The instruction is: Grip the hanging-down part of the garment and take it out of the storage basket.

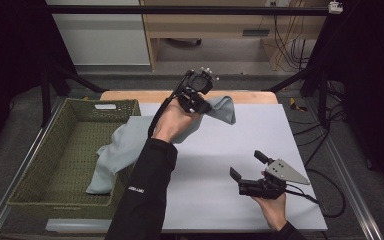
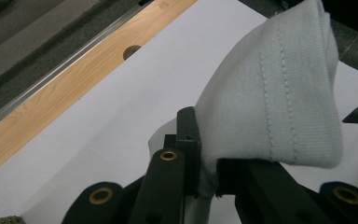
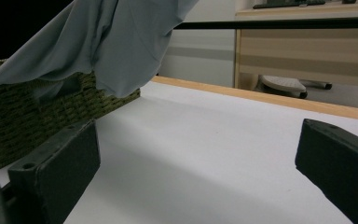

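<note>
High view: your left gripper [image 1: 198,102] clamps the grey cloth [image 1: 125,145] at twelve o'clock; right gripper [image 1: 248,166] gapes at four.

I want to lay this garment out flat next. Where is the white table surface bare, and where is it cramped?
The white mat is bare across its middle and right, between the lifted pale grey-blue cloth and the open right gripper. The left is crowded: the cloth trails over the woven green basket rim, its hem pinched in the left gripper.
</note>
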Motion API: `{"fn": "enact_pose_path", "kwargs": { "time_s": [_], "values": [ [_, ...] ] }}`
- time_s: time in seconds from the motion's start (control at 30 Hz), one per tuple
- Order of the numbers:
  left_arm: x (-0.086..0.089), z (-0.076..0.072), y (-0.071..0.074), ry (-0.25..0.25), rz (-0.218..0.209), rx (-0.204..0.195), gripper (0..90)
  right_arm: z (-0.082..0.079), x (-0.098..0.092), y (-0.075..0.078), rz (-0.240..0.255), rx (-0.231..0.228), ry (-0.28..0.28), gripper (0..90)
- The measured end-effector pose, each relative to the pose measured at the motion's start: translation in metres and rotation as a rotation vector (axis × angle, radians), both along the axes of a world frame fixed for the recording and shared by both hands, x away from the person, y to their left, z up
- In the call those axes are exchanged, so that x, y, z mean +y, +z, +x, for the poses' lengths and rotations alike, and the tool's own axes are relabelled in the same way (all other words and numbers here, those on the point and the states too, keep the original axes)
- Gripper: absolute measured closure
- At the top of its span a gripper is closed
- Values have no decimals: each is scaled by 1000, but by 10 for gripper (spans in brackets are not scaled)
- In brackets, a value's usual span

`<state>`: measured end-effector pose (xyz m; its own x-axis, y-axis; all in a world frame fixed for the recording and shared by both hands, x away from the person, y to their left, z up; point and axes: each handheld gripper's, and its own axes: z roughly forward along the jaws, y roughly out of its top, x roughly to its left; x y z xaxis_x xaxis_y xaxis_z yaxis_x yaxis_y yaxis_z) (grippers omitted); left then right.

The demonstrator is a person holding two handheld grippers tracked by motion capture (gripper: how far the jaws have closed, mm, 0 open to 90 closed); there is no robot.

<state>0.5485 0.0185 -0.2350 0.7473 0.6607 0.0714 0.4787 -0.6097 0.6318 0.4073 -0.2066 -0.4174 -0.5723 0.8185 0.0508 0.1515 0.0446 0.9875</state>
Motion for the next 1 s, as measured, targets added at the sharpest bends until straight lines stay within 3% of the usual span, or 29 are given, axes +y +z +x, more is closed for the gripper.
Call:
{"fn": "enact_pose_path", "kwargs": {
  "time_s": [0.07,0.2,0.23,0.27,0.3,0.33,0.5,0.57,1.0],
  "values": [
    [0,0,0,1,5,1,824,0,3,1,22,27,-5,4],
    [0,1,2,10,3,-2,825,3,9,5,24,26,5,3],
    [0,1,3,12,0,-1,825,6,8,5,1,9,27,3],
    [0,1,3,11,0,-1,825,6,13,6,40,22,23,4],
    [1,1,3,14,0,-3,825,8,14,6,18,10,28,4],
    [1,1,3,14,0,-3,825,9,18,8,36,32,27,3],
    [1,2,4,16,7,4,825,17,30,13,8,5,58,4],
    [1,2,3,23,6,5,825,20,36,16,26,13,66,4],
    [-2,4,4,36,16,17,825,43,75,25,2,9,107,4]
  ]
}}
